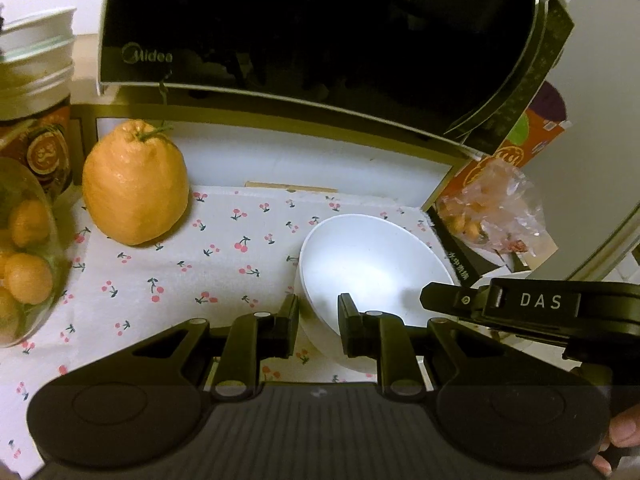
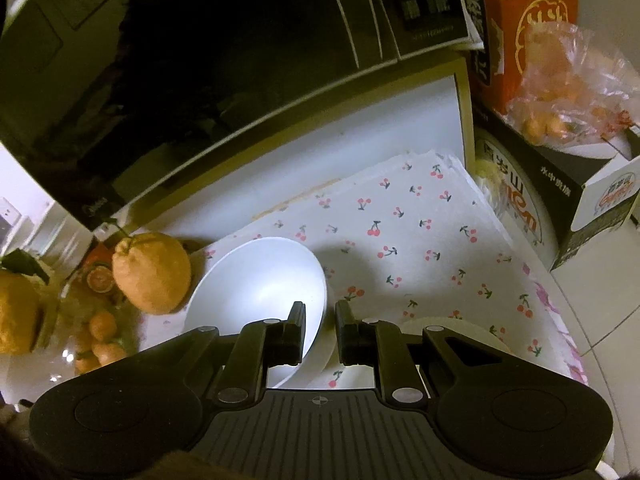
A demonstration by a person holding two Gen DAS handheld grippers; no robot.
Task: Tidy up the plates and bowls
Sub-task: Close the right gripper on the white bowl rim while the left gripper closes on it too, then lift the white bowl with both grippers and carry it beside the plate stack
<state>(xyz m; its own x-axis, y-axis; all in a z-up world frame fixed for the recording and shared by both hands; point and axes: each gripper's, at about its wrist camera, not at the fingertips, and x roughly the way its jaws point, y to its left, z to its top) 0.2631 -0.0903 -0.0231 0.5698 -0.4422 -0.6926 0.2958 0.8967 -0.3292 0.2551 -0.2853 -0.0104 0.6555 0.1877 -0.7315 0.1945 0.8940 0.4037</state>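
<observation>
A white bowl (image 1: 372, 264) hangs just over the cherry-print cloth (image 1: 168, 280), held from both sides. My left gripper (image 1: 318, 320) is shut on its near left rim, one finger inside and one outside. My right gripper (image 2: 320, 326) is shut on the opposite rim of the same bowl (image 2: 256, 280). In the left wrist view the right gripper's black finger (image 1: 444, 300) reaches over the bowl's right edge. A cream plate (image 2: 460, 330) lies on the cloth just right of the right gripper, partly hidden by it.
A large orange citrus fruit (image 1: 136, 184) stands left of the bowl. A black microwave (image 1: 320, 28) overhangs the back. A glass bowl of small oranges (image 1: 24, 256) and a jar (image 1: 36, 120) sit far left; an orange carton (image 2: 532, 28) and a bag of fruit (image 2: 568, 92) sit right.
</observation>
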